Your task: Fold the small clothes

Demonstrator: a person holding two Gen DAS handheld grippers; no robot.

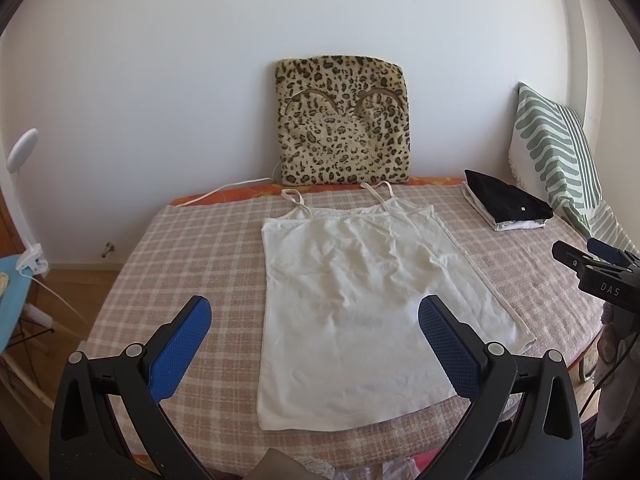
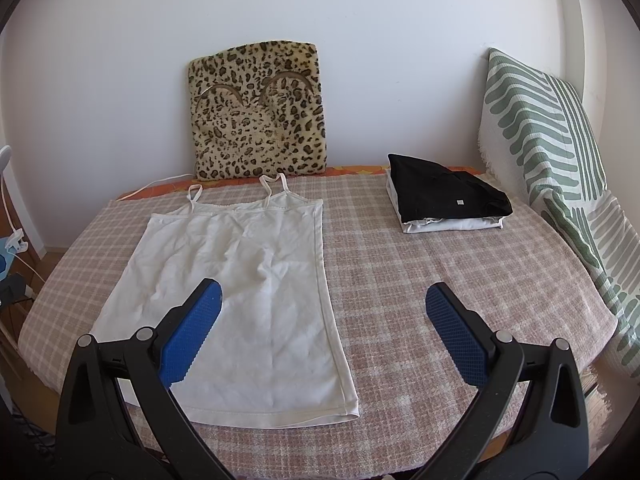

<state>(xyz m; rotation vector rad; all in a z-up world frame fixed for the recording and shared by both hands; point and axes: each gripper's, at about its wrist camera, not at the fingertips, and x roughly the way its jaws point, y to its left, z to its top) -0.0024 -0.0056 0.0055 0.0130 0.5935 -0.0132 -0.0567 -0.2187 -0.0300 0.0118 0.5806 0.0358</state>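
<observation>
1. White camisole top [image 1: 360,300]: lies flat and spread out on the checked bed cover [image 1: 192,248], centre of the left wrist frame, straps toward the wall, hem toward the camera; lightly wrinkled.
2. Left tool [image 1: 314,312]: fingers spread wide, holding nothing; it hovers over the camisole's lower half, blue pads [image 1: 180,344] on either side.
3. Right tool [image 2: 324,300]: fingers spread wide, holding nothing; the left pad overlaps the camisole in the frame, the right pad sits over bare cover.
4. Folded clothes stack [image 2: 448,200]: black garment on top of white ones, upper right of the right wrist frame, well apart from the camisole.
5. Leopard-print cushion [image 1: 344,120]: upright against the wall, top centre.
6. Green-striped pillow [image 2: 552,152]: leaning at the right edge.
</observation>
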